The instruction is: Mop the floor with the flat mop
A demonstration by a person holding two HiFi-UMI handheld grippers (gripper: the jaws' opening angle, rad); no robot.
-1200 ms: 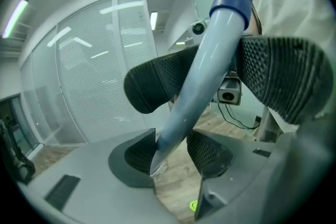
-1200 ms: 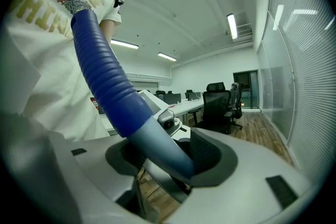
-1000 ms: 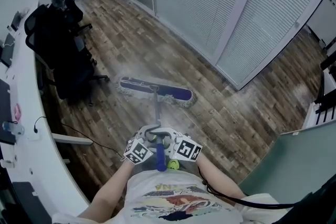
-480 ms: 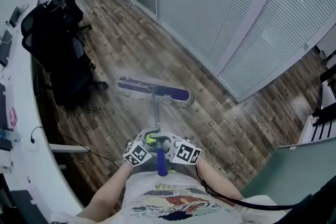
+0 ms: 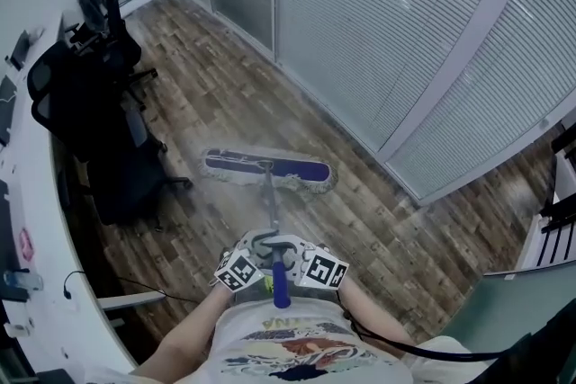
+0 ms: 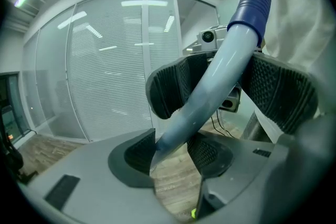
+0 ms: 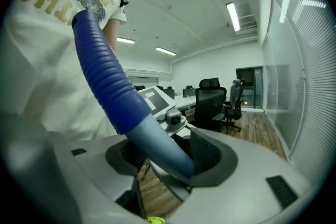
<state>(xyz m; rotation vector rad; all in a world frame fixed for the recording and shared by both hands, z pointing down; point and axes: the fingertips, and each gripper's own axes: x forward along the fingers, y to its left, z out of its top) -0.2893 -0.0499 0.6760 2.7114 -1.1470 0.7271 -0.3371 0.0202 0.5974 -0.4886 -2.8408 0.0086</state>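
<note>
At the left edge, the white bench (image 5: pixel 40 220) curves along the room. 2 black office chairs (image 5: pixel 90 103) stand just beside it on the wood floor (image 5: pixel 207 76).

To the right of the chairs, the flat mop head (image 5: pixel 265 166) lies flat on the floor. Its left end is near the closer chair's base and its right end points toward the glass wall (image 5: pixel 378 31) with its blinds. From the middle of the head the grey mop handle (image 5: pixel 272 216) slants up toward your body and ends in the blue grip (image 5: pixel 280 285) against your printed shirt (image 5: pixel 279 346).

You hold the handle with both tools, close together in front of your waist. Your left gripper (image 6: pixel 167 150) is closed on the grey part of the handle, which runs between its 2 ribbed pads at a narrow setting. Your right gripper (image 7: pixel 167 157) is clamped on the same handle just above it, next to where the blue grip begins. There the tube presses against the right-hand pad.

At the lower right, a black cable (image 5: pixel 405 348) trails away from your right arm.
</note>
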